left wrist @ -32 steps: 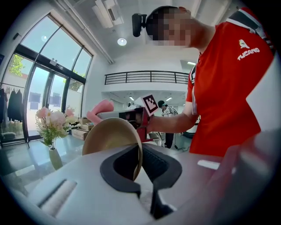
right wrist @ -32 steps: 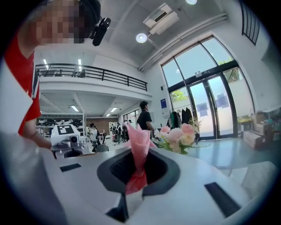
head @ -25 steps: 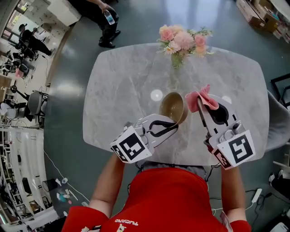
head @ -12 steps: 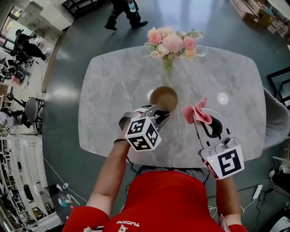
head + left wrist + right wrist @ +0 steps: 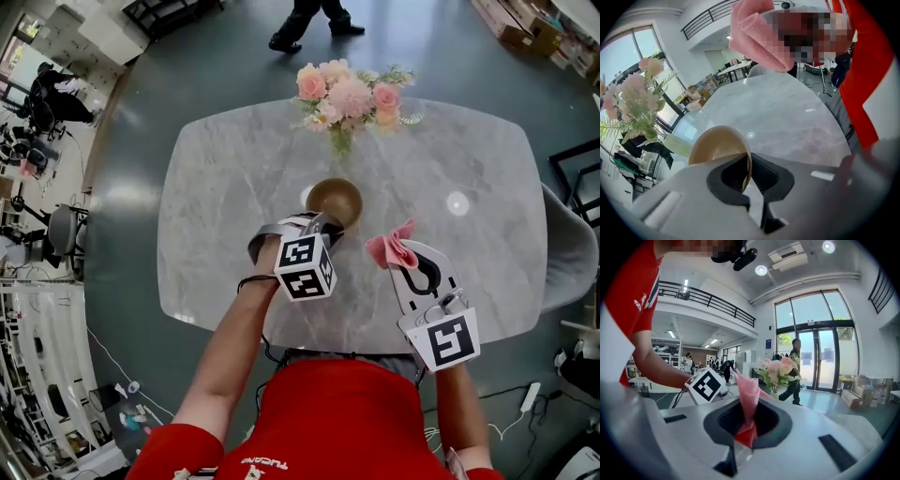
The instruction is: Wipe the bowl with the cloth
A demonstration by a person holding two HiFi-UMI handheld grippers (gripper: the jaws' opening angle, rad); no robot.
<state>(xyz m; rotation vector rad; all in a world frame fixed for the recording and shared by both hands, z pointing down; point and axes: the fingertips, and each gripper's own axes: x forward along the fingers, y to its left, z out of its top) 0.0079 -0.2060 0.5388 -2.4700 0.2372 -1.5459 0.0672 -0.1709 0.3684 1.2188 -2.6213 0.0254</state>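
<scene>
A tan bowl (image 5: pixel 335 199) sits low at the middle of the grey marble table (image 5: pixel 225 216); whether it touches the top I cannot tell. My left gripper (image 5: pixel 324 228) is shut on its near rim. In the left gripper view the bowl (image 5: pixel 717 147) tilts, its rim pinched between the jaws of the left gripper (image 5: pixel 746 176). To the right, my right gripper (image 5: pixel 404 262) is shut on a pink cloth (image 5: pixel 390 247), held apart from the bowl. In the right gripper view the cloth (image 5: pixel 746 397) stands up from the shut jaws of the right gripper (image 5: pixel 747 422).
A vase of pink flowers (image 5: pixel 347 92) stands at the table's far edge, behind the bowl. A person (image 5: pixel 309 21) walks on the floor beyond the table. A grey chair (image 5: pixel 566 253) is at the table's right end.
My left gripper has come down and tipped steeply downward, lowering the bowl toward the table's middle. The right gripper with the cloth has sunk a little and drawn nearer to me.
</scene>
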